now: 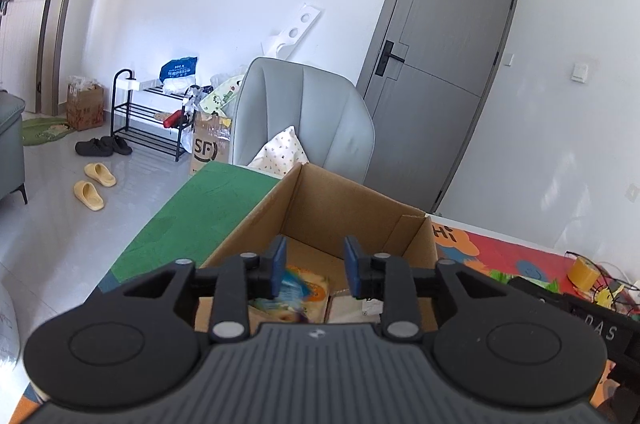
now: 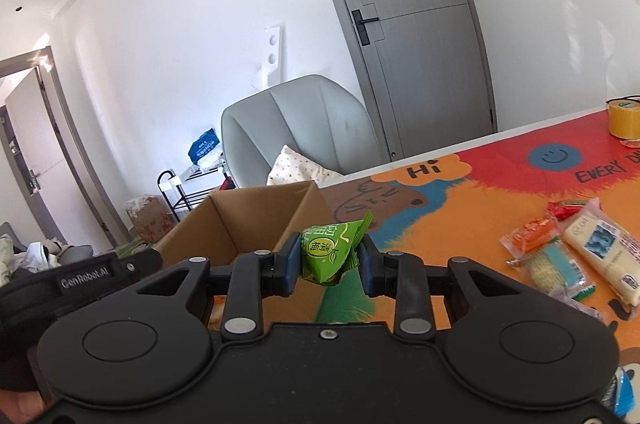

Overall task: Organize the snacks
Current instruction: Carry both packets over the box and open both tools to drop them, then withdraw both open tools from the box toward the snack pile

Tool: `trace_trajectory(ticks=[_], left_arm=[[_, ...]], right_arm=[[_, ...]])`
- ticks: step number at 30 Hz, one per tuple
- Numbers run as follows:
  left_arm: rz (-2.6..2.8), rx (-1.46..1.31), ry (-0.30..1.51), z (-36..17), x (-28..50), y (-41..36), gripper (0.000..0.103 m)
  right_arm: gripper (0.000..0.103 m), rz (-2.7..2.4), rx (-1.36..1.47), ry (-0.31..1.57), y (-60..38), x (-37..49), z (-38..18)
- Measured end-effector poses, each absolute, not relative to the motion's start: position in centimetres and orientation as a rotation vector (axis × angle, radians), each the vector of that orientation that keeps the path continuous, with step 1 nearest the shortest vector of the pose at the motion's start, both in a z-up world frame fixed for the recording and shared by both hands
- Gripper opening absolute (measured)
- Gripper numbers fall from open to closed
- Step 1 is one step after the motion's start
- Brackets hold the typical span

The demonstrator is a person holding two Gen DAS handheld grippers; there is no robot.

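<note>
Transfer step: right claw (image 2: 330, 260) clamps green triangular snack packet (image 2: 326, 250); left claw (image 1: 315, 266) stands apart, empty. Next: release over brown cardboard box (image 2: 224, 220).

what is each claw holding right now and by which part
The right claw pinches a green snack packet by its lower sides. The left claw holds nothing above the cardboard box.

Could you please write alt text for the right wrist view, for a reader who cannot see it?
The right gripper pinches a small green snack packet beside an open cardboard box on a colourful cartoon tablecloth. More wrapped snacks lie to the right, a yellow tape roll beyond them.
</note>
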State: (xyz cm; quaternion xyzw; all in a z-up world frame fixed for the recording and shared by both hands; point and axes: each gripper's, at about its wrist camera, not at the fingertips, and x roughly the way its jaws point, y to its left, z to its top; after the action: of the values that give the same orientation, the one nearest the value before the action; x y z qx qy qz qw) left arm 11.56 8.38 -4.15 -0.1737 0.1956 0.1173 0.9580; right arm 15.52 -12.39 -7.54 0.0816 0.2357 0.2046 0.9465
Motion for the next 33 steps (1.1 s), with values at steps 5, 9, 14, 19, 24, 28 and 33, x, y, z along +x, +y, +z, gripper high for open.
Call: trace_trajectory(ticks=[5,9,14,19,24,28,33], left_arm=[[0.288,-0.377,0.372,-3.8,10.4,9.8,0.045],[0.322,-0.379,0.351,-3.5,9.2,10.6,0.056],[0.355,-0.393,0.342,-3.3,8.0,11.3,0.074],[0.398,-0.388,0.341,-3.1,7.6,11.5,0.089],[0.41,-0.378,0.359,-3.1,8.0,10.6,0.095],[0.388,-0.36,0.375,-3.3,8.3,9.0,0.098],[0.36,-0.336,0.384,-3.8,8.5,6.5,0.102]], right_arm=[[0.031,0.457,0.168,0.48,-10.9,15.6,-7.1],[0.031,0.497,0.183,0.496,-9.7,15.5,-6.8],[0.032,0.567,0.179,0.511,-7.9,15.3,-6.6],[0.061,0.555,0.191,0.502,-7.9,14.8,-6.6],[0.067,0.482,0.227,0.52,-10.4,14.6,-7.0],[0.084,0.412,0.221,0.506,-12.9,13.6,-7.2],[0.092,0.354,0.23,0.508,-16.1,12.9,-7.4]])
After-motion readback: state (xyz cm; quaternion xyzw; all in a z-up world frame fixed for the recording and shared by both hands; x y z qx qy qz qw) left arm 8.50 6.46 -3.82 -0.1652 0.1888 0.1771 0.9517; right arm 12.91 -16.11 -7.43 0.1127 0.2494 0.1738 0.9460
